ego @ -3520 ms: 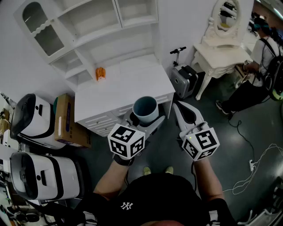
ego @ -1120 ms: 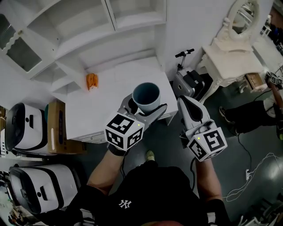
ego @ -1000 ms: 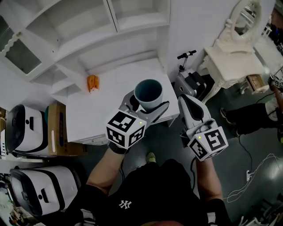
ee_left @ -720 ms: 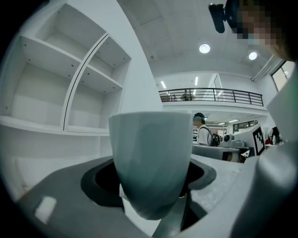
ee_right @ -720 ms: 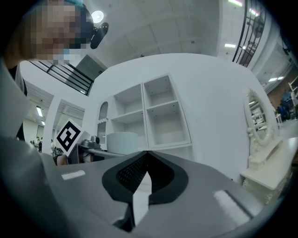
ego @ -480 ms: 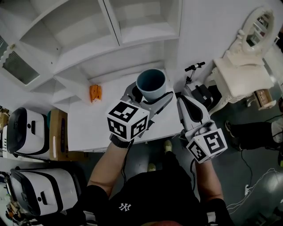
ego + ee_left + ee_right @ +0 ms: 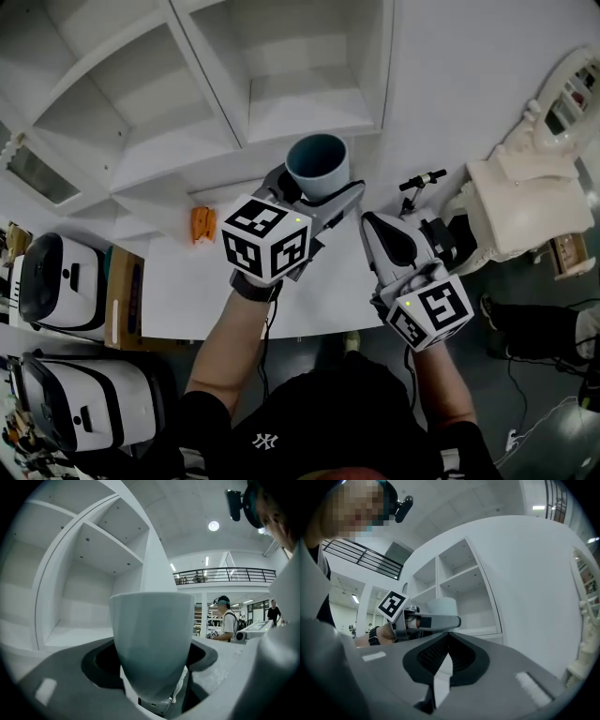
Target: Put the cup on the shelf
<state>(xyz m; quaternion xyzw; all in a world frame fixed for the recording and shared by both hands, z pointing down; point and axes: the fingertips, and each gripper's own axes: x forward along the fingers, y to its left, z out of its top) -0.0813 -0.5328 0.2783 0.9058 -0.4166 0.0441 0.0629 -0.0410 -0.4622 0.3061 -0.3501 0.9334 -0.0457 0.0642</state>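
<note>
A pale blue-grey cup (image 7: 317,163) is held upright, mouth up, by my left gripper (image 7: 319,193), which is shut on its lower part. It hangs in front of the white shelf unit (image 7: 302,105), near the lower right compartment. In the left gripper view the cup (image 7: 152,634) fills the centre between the jaws of the left gripper (image 7: 152,670), with the shelf board (image 7: 75,634) behind on the left. My right gripper (image 7: 377,229) is shut and empty, lower and to the right. The right gripper view shows that gripper (image 7: 443,658), the cup (image 7: 442,605) and the shelf (image 7: 471,599).
A small orange object (image 7: 203,225) lies on the white cabinet top (image 7: 187,291) under the shelves. White machines (image 7: 54,281) and a cardboard box (image 7: 122,300) stand at the left. A white dressing table (image 7: 520,202) and a scooter handle (image 7: 424,178) are at the right. A person (image 7: 226,620) stands far off.
My left gripper has lifted the cup from over the cabinet's front edge up and forward to the shelf compartments. The right gripper followed a little, still shut.
</note>
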